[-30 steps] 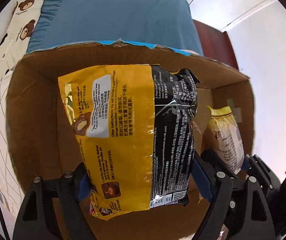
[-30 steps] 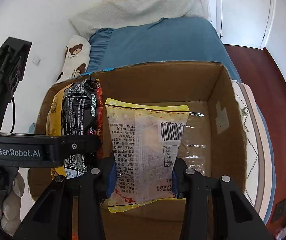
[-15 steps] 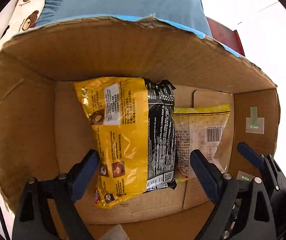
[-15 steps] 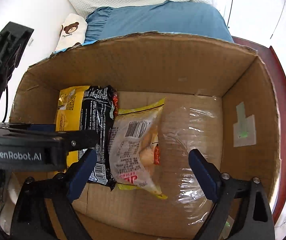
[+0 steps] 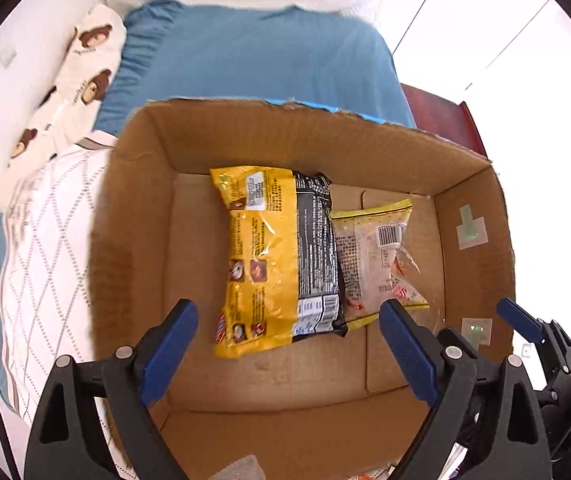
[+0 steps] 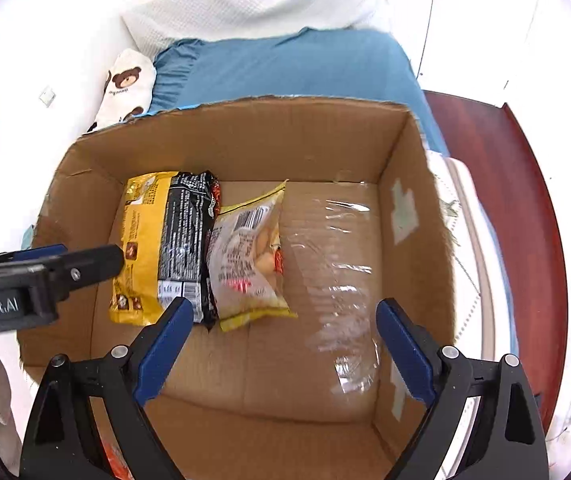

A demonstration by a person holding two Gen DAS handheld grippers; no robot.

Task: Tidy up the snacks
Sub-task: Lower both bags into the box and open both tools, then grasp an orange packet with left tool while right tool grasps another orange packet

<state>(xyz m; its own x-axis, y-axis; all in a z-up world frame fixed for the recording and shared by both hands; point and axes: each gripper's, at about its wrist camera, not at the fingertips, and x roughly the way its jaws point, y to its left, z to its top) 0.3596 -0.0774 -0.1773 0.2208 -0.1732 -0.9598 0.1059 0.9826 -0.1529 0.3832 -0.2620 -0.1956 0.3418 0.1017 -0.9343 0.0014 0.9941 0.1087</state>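
An open cardboard box (image 5: pixel 285 136) (image 6: pixel 285 136) stands on the bed. On its floor, toward the left, lie a yellow packet (image 5: pixel 261 256) (image 6: pixel 141 248), a black packet (image 5: pixel 315 248) (image 6: pixel 183 232) overlapping it, and a pale clear packet with yellow trim (image 5: pixel 373 256) (image 6: pixel 245 264), side by side. My left gripper (image 5: pixel 285 316) hangs open above the yellow and black packets, touching nothing. My right gripper (image 6: pixel 283 308) is open above the pale packet and the bare box floor, also holding nothing. Each gripper shows at the edge of the other's view.
The box floor's right half is bare cardboard with clear tape (image 6: pixel 341 280). Behind the box are a blue sheet (image 5: pixel 253 60), a bear-print pillow (image 5: pixel 81 68) and a white pillow (image 6: pixel 253 4). A diamond-patterned quilt (image 5: pixel 45 240) lies left; red-brown floor (image 6: pixel 525 200) right.
Both grippers opened and let go of their packets, which dropped flat onto the box floor. Both grippers then lifted up and back, so the whole box shows.
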